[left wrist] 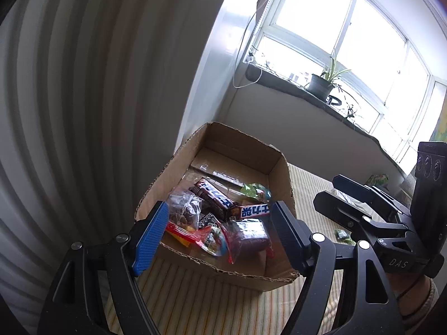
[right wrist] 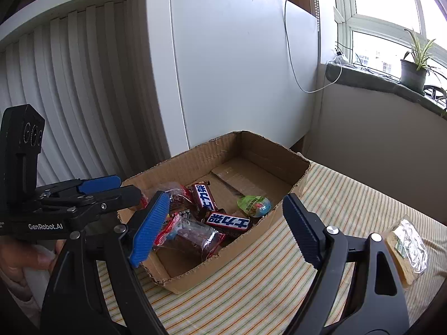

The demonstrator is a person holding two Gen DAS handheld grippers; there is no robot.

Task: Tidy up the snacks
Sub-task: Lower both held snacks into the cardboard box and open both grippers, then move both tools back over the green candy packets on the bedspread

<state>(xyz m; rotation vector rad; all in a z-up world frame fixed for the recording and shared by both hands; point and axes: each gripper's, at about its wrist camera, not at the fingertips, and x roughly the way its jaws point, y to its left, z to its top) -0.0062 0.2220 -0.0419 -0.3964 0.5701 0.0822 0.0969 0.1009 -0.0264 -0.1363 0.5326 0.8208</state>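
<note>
Left tongs (left wrist: 219, 233) and right tongs (right wrist: 226, 227) both wide, empty, above cardboard box (right wrist: 195, 164) of snacks

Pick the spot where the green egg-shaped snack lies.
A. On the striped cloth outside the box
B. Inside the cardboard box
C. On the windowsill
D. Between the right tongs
B: the green egg-shaped snack lies on the floor of the cardboard box, beside the chocolate bars.
</note>
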